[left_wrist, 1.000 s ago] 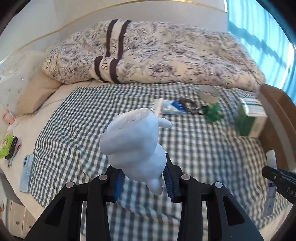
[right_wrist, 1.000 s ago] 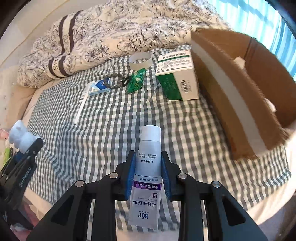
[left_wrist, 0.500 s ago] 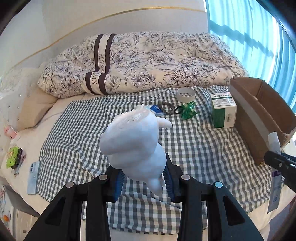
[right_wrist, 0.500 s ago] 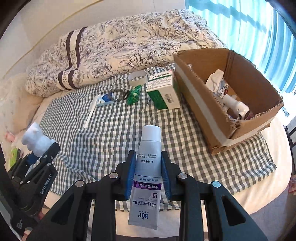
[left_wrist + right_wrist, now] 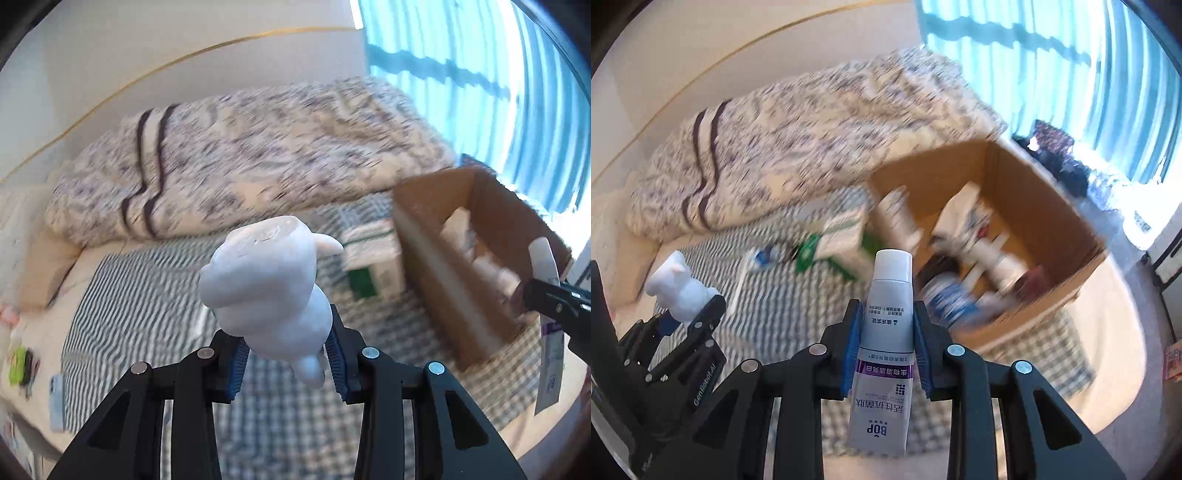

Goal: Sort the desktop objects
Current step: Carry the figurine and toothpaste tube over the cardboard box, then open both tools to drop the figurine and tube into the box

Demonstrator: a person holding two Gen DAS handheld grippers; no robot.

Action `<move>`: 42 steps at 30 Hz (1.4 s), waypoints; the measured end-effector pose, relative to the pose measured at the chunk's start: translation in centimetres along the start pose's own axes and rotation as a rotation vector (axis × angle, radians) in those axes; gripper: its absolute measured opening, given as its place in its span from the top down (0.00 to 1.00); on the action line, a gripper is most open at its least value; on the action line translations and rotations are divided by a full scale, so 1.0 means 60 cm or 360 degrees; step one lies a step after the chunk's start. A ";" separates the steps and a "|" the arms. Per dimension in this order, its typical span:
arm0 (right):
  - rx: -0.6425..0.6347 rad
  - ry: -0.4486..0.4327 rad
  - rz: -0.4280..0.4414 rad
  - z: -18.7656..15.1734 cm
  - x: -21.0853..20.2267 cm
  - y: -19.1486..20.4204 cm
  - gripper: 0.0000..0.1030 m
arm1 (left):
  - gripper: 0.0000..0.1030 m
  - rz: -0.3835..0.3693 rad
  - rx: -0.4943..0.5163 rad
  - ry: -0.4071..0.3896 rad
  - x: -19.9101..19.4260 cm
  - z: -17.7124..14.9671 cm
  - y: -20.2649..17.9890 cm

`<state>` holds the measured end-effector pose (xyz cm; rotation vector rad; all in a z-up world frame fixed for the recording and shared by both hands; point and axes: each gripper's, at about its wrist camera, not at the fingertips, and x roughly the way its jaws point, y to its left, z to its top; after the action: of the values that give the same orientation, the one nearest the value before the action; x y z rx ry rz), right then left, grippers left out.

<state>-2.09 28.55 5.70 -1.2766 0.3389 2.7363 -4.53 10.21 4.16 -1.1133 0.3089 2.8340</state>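
Note:
My left gripper (image 5: 286, 354) is shut on a white animal figurine (image 5: 266, 288), held in the air above the checked blanket (image 5: 147, 288). My right gripper (image 5: 885, 339) is shut on a grey-white toothpaste tube (image 5: 884, 332) with a purple band, cap pointing forward. An open cardboard box (image 5: 1027, 177) sits on the bed ahead and right of the tube, with several items inside. In the left wrist view that cardboard box (image 5: 436, 266) lies to the right, and the right gripper with the tube (image 5: 546, 288) shows at the right edge. The figurine (image 5: 679, 288) appears at left in the right wrist view.
A green-and-white carton (image 5: 373, 266) stands beside the box's left wall. A green wrapper (image 5: 807, 251) and a blue-white packet (image 5: 764, 256) lie on the blanket further left. A floral duvet (image 5: 258, 155) is bunched behind; a phone (image 5: 57, 402) lies near the bed's left edge.
Both grippers have risen and swung right, still holding their objects. The cardboard box now sits closer and more central ahead of the right gripper; the background is motion-blurred.

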 end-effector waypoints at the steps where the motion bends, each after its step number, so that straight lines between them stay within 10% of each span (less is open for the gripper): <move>1: 0.0016 -0.0023 -0.0014 0.016 -0.002 -0.018 0.74 | 0.63 -0.0035 0.0020 -0.0025 0.000 0.016 -0.020; 15: 0.0270 0.0069 -0.0144 0.117 0.148 -0.230 0.74 | 0.62 -0.0387 0.0288 -0.0004 0.132 0.141 -0.299; 18: 0.0311 0.0101 -0.0153 0.110 0.176 -0.246 0.72 | 0.38 -0.0383 0.0303 0.0044 0.166 0.132 -0.317; 19: 0.0332 0.0099 -0.0153 0.108 0.179 -0.250 0.57 | 0.23 -0.0363 0.0317 0.0052 0.172 0.128 -0.318; 21: 0.0370 0.0047 -0.0185 0.105 0.175 -0.256 0.30 | 0.19 -0.0347 0.0343 0.0052 0.175 0.120 -0.314; 32: 0.0256 -0.0025 -0.0178 0.083 0.090 -0.170 0.30 | 0.08 -0.0214 0.0199 -0.0022 0.083 0.117 -0.193; 42: 0.0050 -0.0034 0.0003 -0.045 0.017 0.014 0.30 | 0.07 0.0173 0.0018 0.0056 0.041 -0.028 0.044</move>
<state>-0.90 27.08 3.37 -1.2395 0.3792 2.7326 -5.61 7.29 1.71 -1.1806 0.3996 2.9046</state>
